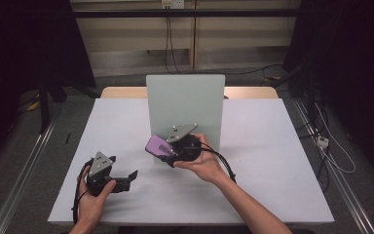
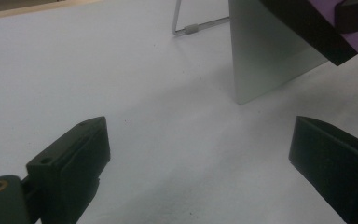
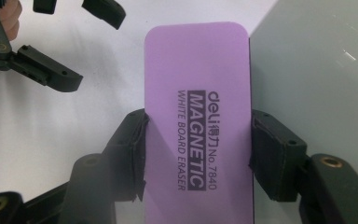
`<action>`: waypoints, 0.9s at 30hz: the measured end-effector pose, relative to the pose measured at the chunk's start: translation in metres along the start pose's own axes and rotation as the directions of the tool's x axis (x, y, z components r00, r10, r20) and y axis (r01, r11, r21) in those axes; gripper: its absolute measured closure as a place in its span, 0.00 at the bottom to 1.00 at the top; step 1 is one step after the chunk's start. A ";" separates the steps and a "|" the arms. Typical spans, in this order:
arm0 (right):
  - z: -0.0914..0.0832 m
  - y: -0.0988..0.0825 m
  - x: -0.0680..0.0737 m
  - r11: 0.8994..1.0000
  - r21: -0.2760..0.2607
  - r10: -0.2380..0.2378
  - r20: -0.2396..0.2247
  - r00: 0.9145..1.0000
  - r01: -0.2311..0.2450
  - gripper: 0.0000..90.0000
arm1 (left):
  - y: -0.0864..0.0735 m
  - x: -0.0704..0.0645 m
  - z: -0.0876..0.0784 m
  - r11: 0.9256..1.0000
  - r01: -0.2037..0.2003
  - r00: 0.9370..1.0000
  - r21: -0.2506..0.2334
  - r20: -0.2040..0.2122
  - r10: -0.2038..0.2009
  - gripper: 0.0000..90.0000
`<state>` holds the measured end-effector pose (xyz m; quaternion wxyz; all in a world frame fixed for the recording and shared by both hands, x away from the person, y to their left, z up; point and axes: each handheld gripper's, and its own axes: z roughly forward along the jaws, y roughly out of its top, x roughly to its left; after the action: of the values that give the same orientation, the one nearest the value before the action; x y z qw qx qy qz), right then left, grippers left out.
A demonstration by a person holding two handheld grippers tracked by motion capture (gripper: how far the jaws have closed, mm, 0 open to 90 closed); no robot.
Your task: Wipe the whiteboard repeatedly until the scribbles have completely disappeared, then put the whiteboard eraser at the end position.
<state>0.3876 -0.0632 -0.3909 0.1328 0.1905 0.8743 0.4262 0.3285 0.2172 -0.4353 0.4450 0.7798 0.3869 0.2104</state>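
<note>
Right tool (image 3: 198, 154) clamped on purple whiteboard eraser (image 3: 198, 121), jaws pressing its long edges. Eraser held just in front of upright grey board (image 1: 185, 105), near board's lower left corner, above table (image 1: 253, 161). Left tool (image 1: 121, 178) well left of board, low over table, jaws wide apart, nothing between them. Board stands at table centre on wire stand (image 2: 191, 29).

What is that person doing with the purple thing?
A person holds a gripper in each hand at a white table. The right gripper is clamped on a purple whiteboard eraser, held right by the edge of a small upright whiteboard. The left gripper waits open and empty just above the table, off to the side.
</note>
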 end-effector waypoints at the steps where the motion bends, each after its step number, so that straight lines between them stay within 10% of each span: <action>1: -0.002 -0.001 -0.001 1.000 -0.005 0.009 -0.001 1.000 -0.009 0.46 | 0.000 0.000 0.000 1.000 -0.001 1.000 -0.002 -0.001 0.001 0.06; 27: -0.055 -0.024 -0.018 0.988 -0.012 0.155 -0.003 0.988 -0.155 0.46 | -0.001 0.000 -0.002 1.000 0.005 1.000 -0.006 -0.006 -0.005 0.06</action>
<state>0.3765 -0.1229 -0.3762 0.0996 0.2569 0.8542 0.4409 0.3266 0.2189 -0.4351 0.4465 0.7769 0.3895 0.2128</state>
